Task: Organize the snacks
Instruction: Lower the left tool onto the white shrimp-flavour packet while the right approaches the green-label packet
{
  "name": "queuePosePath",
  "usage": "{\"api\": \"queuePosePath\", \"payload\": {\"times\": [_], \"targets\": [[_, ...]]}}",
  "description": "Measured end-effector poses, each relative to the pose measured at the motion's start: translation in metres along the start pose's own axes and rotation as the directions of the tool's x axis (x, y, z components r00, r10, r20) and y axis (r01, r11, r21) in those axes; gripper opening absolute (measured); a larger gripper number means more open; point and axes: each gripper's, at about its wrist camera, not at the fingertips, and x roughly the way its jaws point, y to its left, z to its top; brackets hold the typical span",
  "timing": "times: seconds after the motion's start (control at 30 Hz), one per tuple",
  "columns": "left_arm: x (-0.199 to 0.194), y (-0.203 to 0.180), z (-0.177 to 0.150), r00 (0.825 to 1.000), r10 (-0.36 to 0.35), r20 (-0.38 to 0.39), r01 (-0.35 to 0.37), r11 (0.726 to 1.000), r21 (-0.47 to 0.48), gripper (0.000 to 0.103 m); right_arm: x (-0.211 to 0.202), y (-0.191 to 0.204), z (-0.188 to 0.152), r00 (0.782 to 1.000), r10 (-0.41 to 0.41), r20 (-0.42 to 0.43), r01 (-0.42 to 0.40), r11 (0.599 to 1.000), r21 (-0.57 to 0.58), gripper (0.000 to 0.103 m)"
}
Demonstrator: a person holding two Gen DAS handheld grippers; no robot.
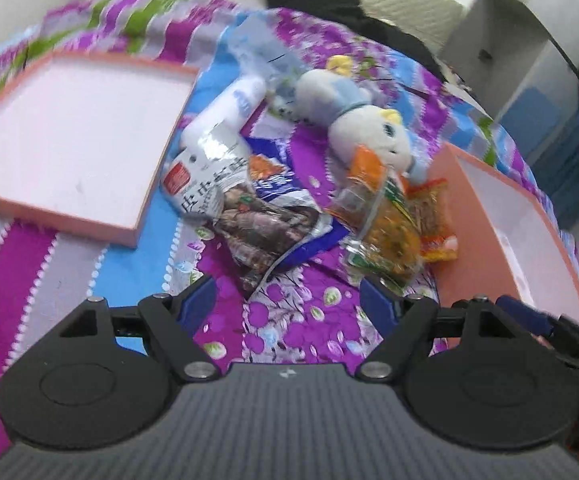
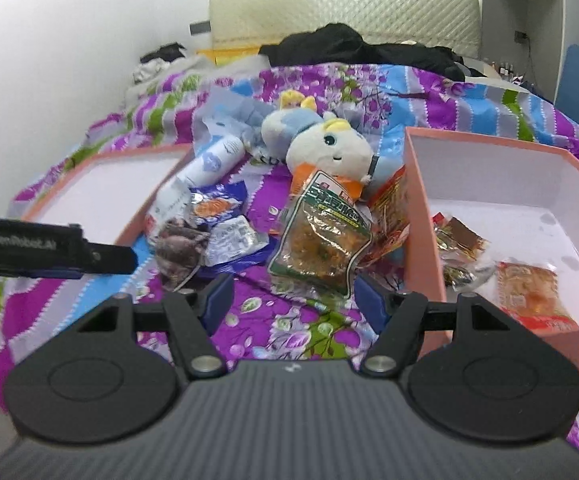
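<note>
"GenRobot.AI" in pale letters on black left gripper (image 2: 55, 254) arm, right wrist view, slightly blurred. Large dark Chinese characters on silver-white snack packet (image 1: 205, 184), beside a red square label; not legible enough to transcribe. White characters on green banner of green-edged clear snack packet (image 2: 321, 240): unreadable. Blue roundish logo on white bottle (image 2: 211, 162): blurred, unreadable.

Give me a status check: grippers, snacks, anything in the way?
Left gripper and right gripper open, empty. Some snacks in pink box; green-label snack bag loose on bed. Plush toy lies among the packets.
</note>
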Motion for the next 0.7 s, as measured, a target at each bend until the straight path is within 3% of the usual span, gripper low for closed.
{"api": "queuePosePath", "payload": {"times": [0.07, 0.13, 0.3, 0.47, 0.63, 0.7], "targets": [[0.017, 0.012, 0.008, 1.0, -0.001, -0.006, 0.001, 0.997, -0.073, 0.083, 0.019, -0.002, 0.005, 1.0, -0.014, -0.008, 0.014, 1.0, 0.014, 0.072], [0.033, 0.019, 0.016, 1.0, -0.009, -0.022, 0.006, 0.994, -0.108, 0.084, 0.036, -0.002, 0.01, 1.0, -0.022, 0.0, 0.022, 0.999, 0.047, 0.084], [0.067, 0.03, 0.027, 0.998, -0.01, -0.066, -0.002, 0.984, -0.178, 0.087, 0.079, 0.008, 0.019, 0.999, -0.034, -0.036, 0.035, 0.999, 0.022, 0.085], [0.091, 0.048, 0.034, 0.997, -0.011, -0.071, -0.011, 0.954, -0.301, 0.093, 0.118, 0.008, 0.028, 0.993, -0.091, -0.071, 0.089, 0.996, -0.026, 0.085], [0.11, 0.053, 0.045, 0.996, -0.006, -0.085, -0.023, 0.939, -0.342, 0.093, 0.156, -0.002, 0.032, 0.969, -0.191, -0.157, 0.194, 0.981, 0.004, 0.085], [0.118, 0.054, 0.048, 0.995, -0.011, -0.094, -0.026, 0.927, -0.374, 0.093, 0.164, 0.0, 0.031, 0.963, -0.211, -0.165, 0.213, 0.977, -0.002, 0.095]]}}
